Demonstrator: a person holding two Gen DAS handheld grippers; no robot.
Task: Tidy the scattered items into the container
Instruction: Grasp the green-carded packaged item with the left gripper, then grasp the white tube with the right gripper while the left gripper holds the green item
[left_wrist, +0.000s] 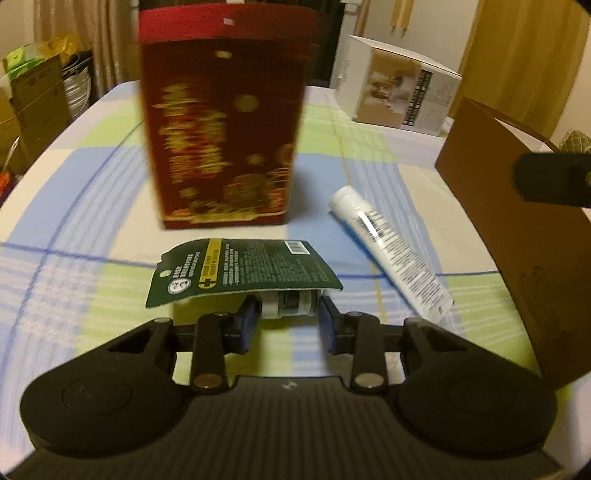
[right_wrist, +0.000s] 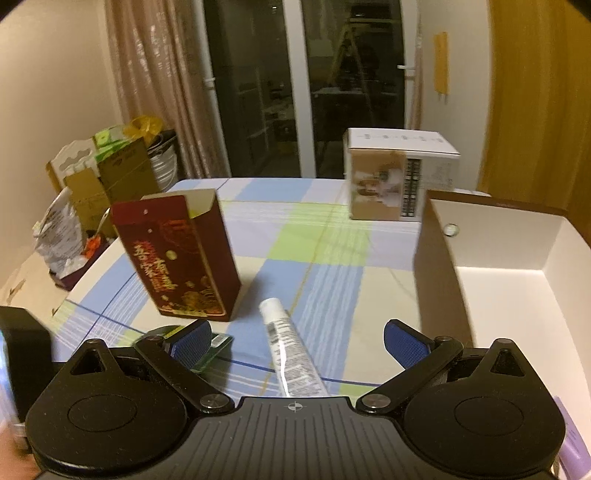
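My left gripper (left_wrist: 288, 314) is shut on a dark green carded pack (left_wrist: 243, 271), its blue pads gripping the small roll under the card just above the checked tablecloth. A white tube (left_wrist: 391, 245) lies to its right on the cloth; it also shows in the right wrist view (right_wrist: 291, 354). My right gripper (right_wrist: 297, 343) is open and empty, hovering over the white tube. The container, a brown box with a white inside (right_wrist: 517, 295), stands at the right; its brown wall (left_wrist: 491, 206) shows in the left wrist view. A purple item (right_wrist: 570, 439) lies inside it.
A tall dark red box with gold print (left_wrist: 225, 122) stands upright behind the pack, also seen in the right wrist view (right_wrist: 181, 258). A white and tan carton (right_wrist: 399, 177) sits at the table's far side. Cardboard boxes and bags (right_wrist: 99, 184) stand beyond the left table edge.
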